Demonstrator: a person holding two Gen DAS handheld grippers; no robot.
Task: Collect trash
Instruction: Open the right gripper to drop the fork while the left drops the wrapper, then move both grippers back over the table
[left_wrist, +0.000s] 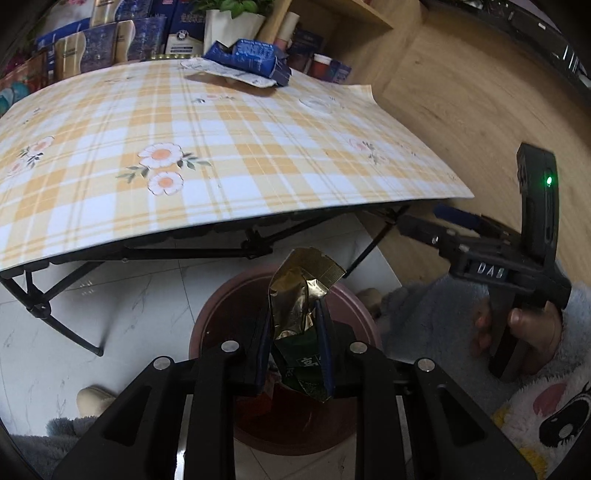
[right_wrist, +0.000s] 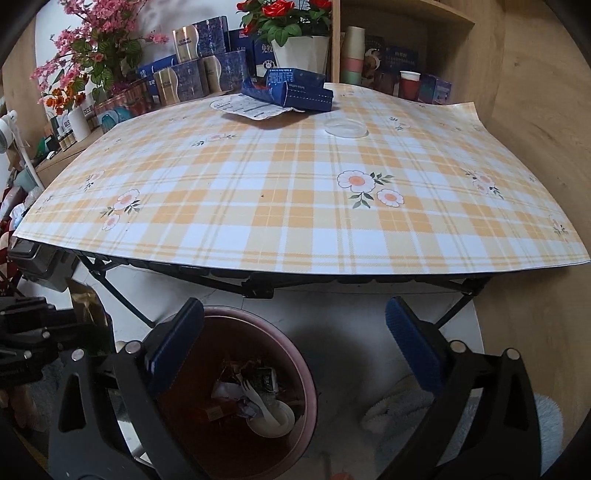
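We see the left claw (left_wrist: 293, 354) clamped on a crumpled gold wrapper (left_wrist: 301, 295), which sticks up past the fingertips and hangs over the open bin (left_wrist: 207, 325) on the floor below the table's near edge. The claw points steeply down at the bin's mouth. In the right wrist view the same wrapper (right_wrist: 86, 299) shows at the far left, beside the bin's rim.

Our right claw (right_wrist: 295, 343) stands wide apart with nothing between its blue pads (right_wrist: 410, 343), also tilted down over the bin (right_wrist: 306, 373). Inside the bin lie a white bowl, a fork and scraps of paper. From the left wrist view we see the right hand (left_wrist: 532, 332) wrapped round the claw's handle, in a fluffy sleeve.

On the table (right_wrist: 258, 221), more trash lies at the far edge: a flattened blue carton (right_wrist: 291, 92) resting on a white sheet (right_wrist: 251, 107), and a clear lid (right_wrist: 345, 127) just beside them.
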